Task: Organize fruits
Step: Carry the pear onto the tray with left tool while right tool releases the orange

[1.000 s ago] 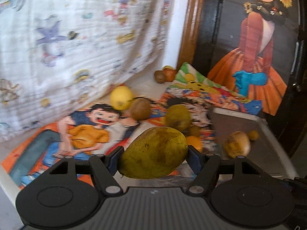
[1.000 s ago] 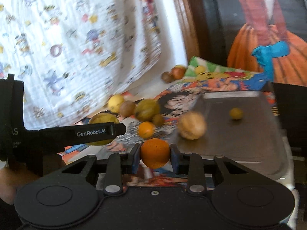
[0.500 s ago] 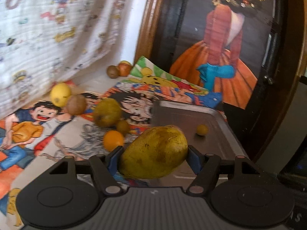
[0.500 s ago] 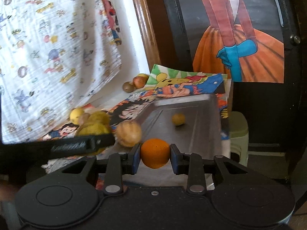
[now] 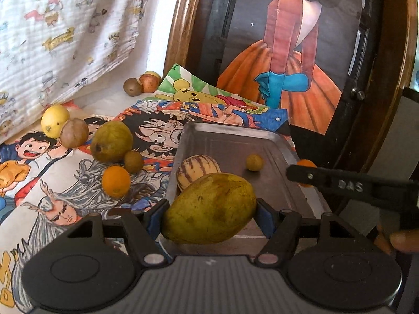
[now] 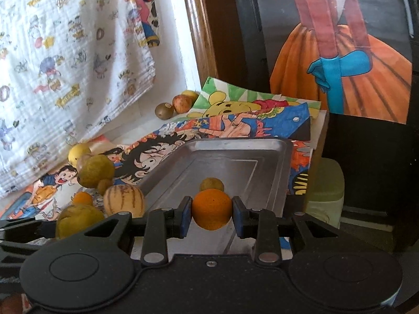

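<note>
My left gripper (image 5: pixel 210 217) is shut on a large yellow-green mango (image 5: pixel 210 208) and holds it over the near end of a grey metal tray (image 5: pixel 272 141). My right gripper (image 6: pixel 211 216) is shut on an orange (image 6: pixel 211 212) above the tray's near end (image 6: pixel 282 157). A striped pale melon (image 5: pixel 197 171) and a small yellow-green fruit (image 5: pixel 254 162) lie in the tray. Both also show in the right wrist view, the melon (image 6: pixel 123 200) and the small fruit (image 6: pixel 211 184).
On the cartoon posters left of the tray lie a lemon (image 5: pixel 55 117), a brown fruit (image 5: pixel 74 133), a green fruit (image 5: pixel 111 141), a small brown fruit (image 5: pixel 133 161) and an orange (image 5: pixel 116 181). Two fruits (image 5: pixel 142 83) sit at the back by the hanging printed cloth (image 5: pixel 52 26).
Both grippers have swung right and come closer to the tray, each still holding its fruit. The right gripper's finger now shows at the right of the left wrist view.
</note>
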